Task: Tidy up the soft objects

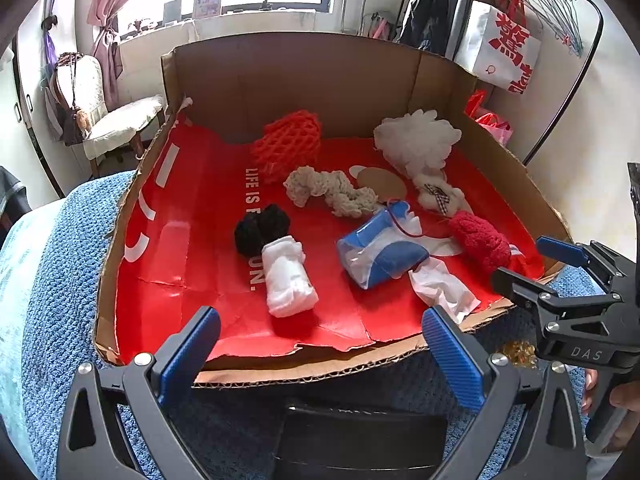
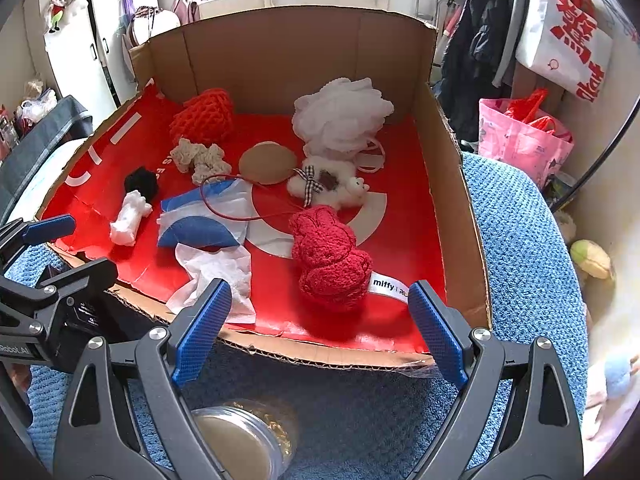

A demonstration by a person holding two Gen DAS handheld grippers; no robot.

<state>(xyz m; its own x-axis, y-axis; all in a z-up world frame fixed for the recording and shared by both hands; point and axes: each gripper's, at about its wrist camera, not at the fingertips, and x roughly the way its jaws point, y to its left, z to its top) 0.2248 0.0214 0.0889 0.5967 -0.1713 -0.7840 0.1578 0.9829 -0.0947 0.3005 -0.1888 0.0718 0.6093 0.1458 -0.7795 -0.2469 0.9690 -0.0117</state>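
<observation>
A cardboard box (image 1: 280,80) lined in red (image 2: 400,168) holds several soft things: a red knitted piece (image 2: 330,258), a white tissue (image 2: 216,276), a blue and white pouch (image 1: 380,252), a rolled white sock (image 1: 288,278), a black ball (image 1: 258,228), a cream crochet strip (image 1: 332,190), an orange net (image 1: 290,142), a white mesh puff (image 2: 340,114) and a small plush bear (image 2: 328,184). My left gripper (image 1: 320,352) is open and empty at the box's front edge. My right gripper (image 2: 316,328) is open and empty, just before the red knitted piece.
The box rests on a blue knitted blanket (image 2: 520,240). A clear lidded jar (image 2: 236,440) lies under my right gripper. A pink bag (image 2: 520,140), a clothes rack (image 1: 540,0) and a chair (image 1: 112,120) stand around. The right gripper also shows in the left wrist view (image 1: 532,260).
</observation>
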